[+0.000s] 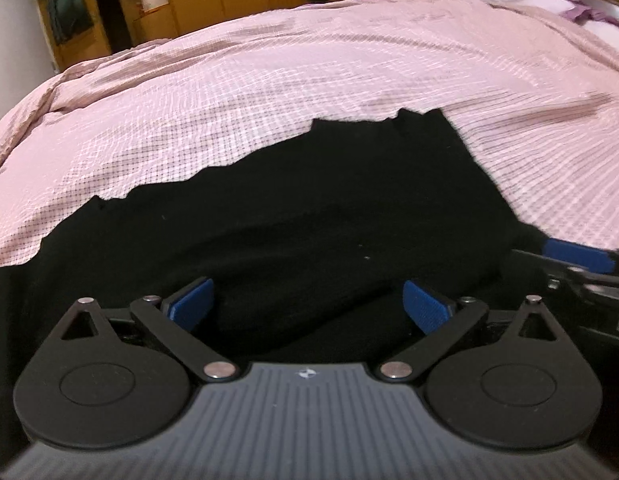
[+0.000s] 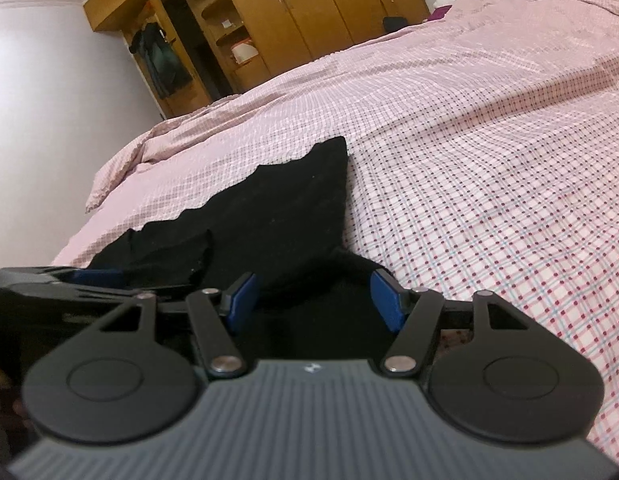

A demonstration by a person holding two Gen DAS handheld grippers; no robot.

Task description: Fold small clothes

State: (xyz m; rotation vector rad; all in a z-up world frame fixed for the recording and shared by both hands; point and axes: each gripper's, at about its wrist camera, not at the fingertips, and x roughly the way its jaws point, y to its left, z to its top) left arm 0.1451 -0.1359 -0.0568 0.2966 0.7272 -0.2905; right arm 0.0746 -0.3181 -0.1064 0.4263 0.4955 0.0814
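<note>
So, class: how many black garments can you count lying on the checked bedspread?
1: the black garment lies spread on the near part of the pink checked bedspread, under both grippers. Folded layers may hide another piece beneath it.

Wooden wardrobe [image 2: 309,12], white wall [image 2: 49,100], checked bedspread [image 2: 489,160]

The garment [image 1: 293,224] lies on the bed [image 1: 269,80], both grippers over its near edge, wardrobe [image 2: 309,8] behind.
</note>
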